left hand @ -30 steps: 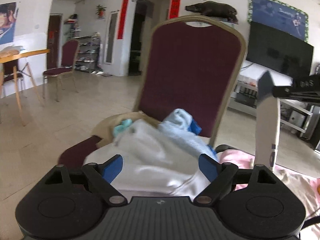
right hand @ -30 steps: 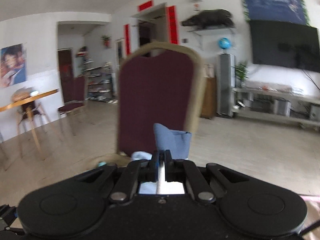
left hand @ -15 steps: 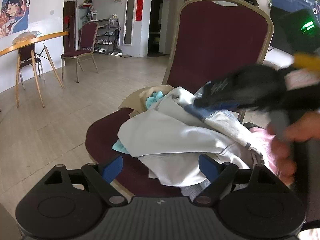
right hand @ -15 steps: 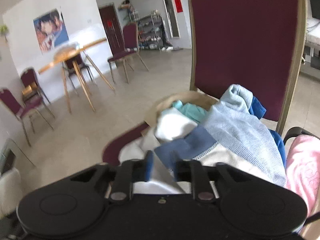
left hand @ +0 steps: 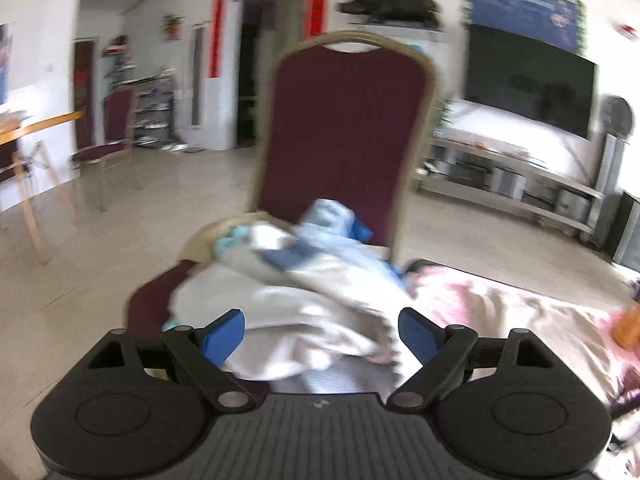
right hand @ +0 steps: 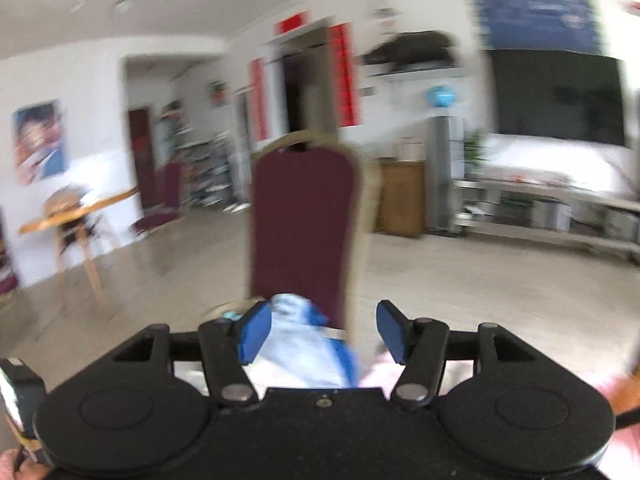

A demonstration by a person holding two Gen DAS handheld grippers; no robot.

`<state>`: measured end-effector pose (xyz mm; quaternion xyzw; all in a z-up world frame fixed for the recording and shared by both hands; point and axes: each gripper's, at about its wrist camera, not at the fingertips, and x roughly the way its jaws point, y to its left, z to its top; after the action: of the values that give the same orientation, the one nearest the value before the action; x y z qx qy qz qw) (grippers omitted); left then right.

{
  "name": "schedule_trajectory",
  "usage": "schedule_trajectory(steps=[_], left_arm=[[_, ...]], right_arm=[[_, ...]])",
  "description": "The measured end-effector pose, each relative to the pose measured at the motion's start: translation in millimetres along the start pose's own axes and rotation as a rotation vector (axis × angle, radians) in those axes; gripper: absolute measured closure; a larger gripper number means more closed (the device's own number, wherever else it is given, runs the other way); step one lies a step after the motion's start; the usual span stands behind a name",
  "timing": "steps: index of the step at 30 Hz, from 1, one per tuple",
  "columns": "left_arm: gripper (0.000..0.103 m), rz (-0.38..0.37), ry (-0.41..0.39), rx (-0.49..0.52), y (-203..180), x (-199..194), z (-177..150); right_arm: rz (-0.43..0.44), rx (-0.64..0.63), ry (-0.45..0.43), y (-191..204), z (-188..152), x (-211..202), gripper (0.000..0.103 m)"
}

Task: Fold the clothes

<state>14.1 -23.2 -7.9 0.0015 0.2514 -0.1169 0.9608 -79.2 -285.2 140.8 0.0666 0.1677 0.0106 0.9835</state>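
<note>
Left wrist view: the pile of clothes (left hand: 304,304) lies on the chair (left hand: 344,132), in the middle of the frame.
Left claw (left hand: 320,334): spread wide, clothes just past its tips, pinching nothing.
Right claw (right hand: 322,332): opening, low in the frame; blue cloth (right hand: 304,340) shows between its tips, not pinched.

No lettering can be read: the red banners (left hand: 318,4) around the doorway (left hand: 256,76) and the blue poster (left hand: 520,12) above the television (left hand: 528,84) are blurred past legibility.

Clothes (left hand: 288,304) piled on chair (left hand: 344,128), bedding (left hand: 500,312) right.
</note>
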Motion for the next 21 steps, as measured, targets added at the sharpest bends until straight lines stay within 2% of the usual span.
schedule_trajectory(steps=[4,7,10,14,16,21], left_arm=[[0.018,-0.122,0.077,0.072,-45.1,8.1,-17.7],[0.021,-0.170,0.163,0.127,-74.3,22.9,-44.0],[0.026,-0.199,0.256,0.181,-100.9,38.9,-73.9],[0.031,-0.191,0.343,0.267,-123.7,55.2,-110.6],[0.031,-0.189,0.374,0.312,-133.4,60.9,-124.5],[0.031,-0.175,0.419,0.392,-149.7,74.7,-146.6]], right_arm=[[-0.130,0.079,-0.016,-48.6,-32.1,-64.9,0.043],[-0.221,0.153,-0.012,-83.0,-71.4,-97.4,0.043],[-0.284,0.251,0.022,-114.8,-120.1,-100.5,0.047],[-0.359,0.340,0.107,-145.4,-181.9,-102.0,0.063],[-0.377,0.367,0.152,-154.3,-206.6,-100.6,0.067],[-0.418,0.438,0.271,-175.8,-253.1,-74.4,0.070]])
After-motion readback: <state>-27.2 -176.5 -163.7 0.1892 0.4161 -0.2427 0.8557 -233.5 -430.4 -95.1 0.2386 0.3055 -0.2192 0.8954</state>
